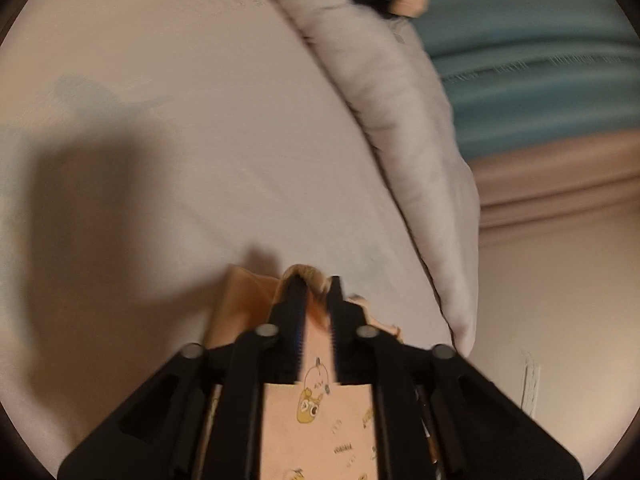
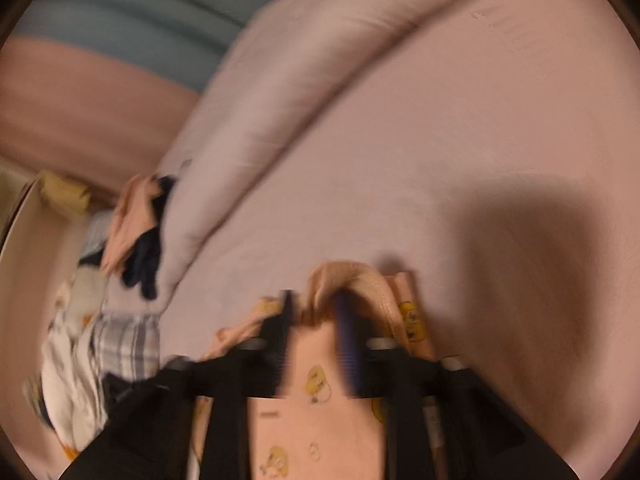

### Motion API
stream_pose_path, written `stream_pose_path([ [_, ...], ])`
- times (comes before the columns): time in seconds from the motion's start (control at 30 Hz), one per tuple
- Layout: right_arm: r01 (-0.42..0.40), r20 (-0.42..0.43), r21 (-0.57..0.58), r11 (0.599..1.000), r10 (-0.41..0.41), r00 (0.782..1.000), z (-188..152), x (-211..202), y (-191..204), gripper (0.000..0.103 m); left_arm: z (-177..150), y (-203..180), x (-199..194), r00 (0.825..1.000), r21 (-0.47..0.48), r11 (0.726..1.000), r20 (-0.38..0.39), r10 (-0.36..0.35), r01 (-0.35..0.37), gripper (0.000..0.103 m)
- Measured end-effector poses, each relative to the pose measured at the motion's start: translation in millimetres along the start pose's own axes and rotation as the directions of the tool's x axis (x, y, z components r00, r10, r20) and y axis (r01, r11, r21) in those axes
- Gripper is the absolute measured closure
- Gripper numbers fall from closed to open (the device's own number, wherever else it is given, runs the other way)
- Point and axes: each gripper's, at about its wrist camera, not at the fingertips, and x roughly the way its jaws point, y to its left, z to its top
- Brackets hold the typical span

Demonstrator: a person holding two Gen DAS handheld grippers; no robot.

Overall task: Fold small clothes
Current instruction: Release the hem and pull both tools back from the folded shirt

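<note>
The left gripper (image 1: 316,280) is matte black plastic: two narrow fingers (image 1: 294,320) with ribbed, saw-toothed inner faces, one showing a blue tint along its teeth. Angled linkage bars spread back from them, pinned by round silver-grey pivot caps (image 1: 267,330), and the outer plates carry slot-shaped cutouts. The right gripper (image 2: 316,300) has the same black frame (much blurred here), with a bluish-purple pad on one finger (image 2: 348,344) and pale pivot caps (image 2: 380,343).

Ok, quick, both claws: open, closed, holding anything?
Left claw: barely open, pink printed garment edge loose between the tips.
Right claw: open, same garment's bunched edge between the tips, not clamped.
</note>
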Motion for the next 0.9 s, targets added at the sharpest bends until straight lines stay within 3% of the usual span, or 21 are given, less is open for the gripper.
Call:
stream_pose_path([
  [0.1, -0.048, 0.029, 0.044, 0.998, 0.047, 0.998, 0.2, -16.0, -10.9, 0.055, 7.9, 10.4, -13.0, 0.998, 0.002, 0.999, 0.02, 0.053, -0.053, 0.072],
  [0.27, 0.021, 0.079, -0.065, 0.998, -0.016, 0.997, -11.4, -57.8, -11.9, 0.053, 1.3, 15.6, -53.3, 0.995, 0.113, 0.991, 0.07, 0.065, -0.073, 0.072],
  [0.4, 0.021, 0.073, -0.202, 0.979, -0.006, 0.997, -40.1, -88.6, -7.4, 0.053, -41.7, 3.5, -73.7, 0.997, 0.281, 0.957, 0.049, 0.059, -0.07, 0.072],
  [0.47, 0.028, 0.068, -0.297, 0.955, -0.009, 0.998, -57.7, -95.4, 3.7, 0.053, -71.0, -4.4, -77.9, 0.999, 0.359, 0.932, 0.012, 0.04, -0.042, 0.072],
  [0.53, 0.052, 0.065, -0.422, 0.905, -0.027, 0.998, -80.0, -100.7, 21.1, 0.053, -92.9, -16.1, -73.2, 0.999, 0.429, 0.902, -0.011, 0.051, -0.042, 0.072],
  [0.63, 0.092, 0.051, -0.522, 0.848, -0.077, 0.996, -97.7, -88.8, 41.7, 0.053, -120.6, -33.8, -59.4, 0.995, 0.535, 0.843, -0.03, 0.091, -0.061, 0.072],
  [0.8, 0.133, 0.014, -0.598, 0.79, -0.155, 0.988, -117.5, -58.8, 53.7, 0.053, -146.2, -32.0, -31.5, 0.985, 0.593, 0.797, -0.037, 0.17, -0.115, 0.072],
  [0.9, 0.178, 0.004, -0.619, 0.765, -0.224, 0.975, -122.8, -45.6, 44.0, 0.053, -151.8, -14.0, -16.9, 0.966, 0.597, 0.784, -0.056, 0.254, -0.172, 0.072],
])
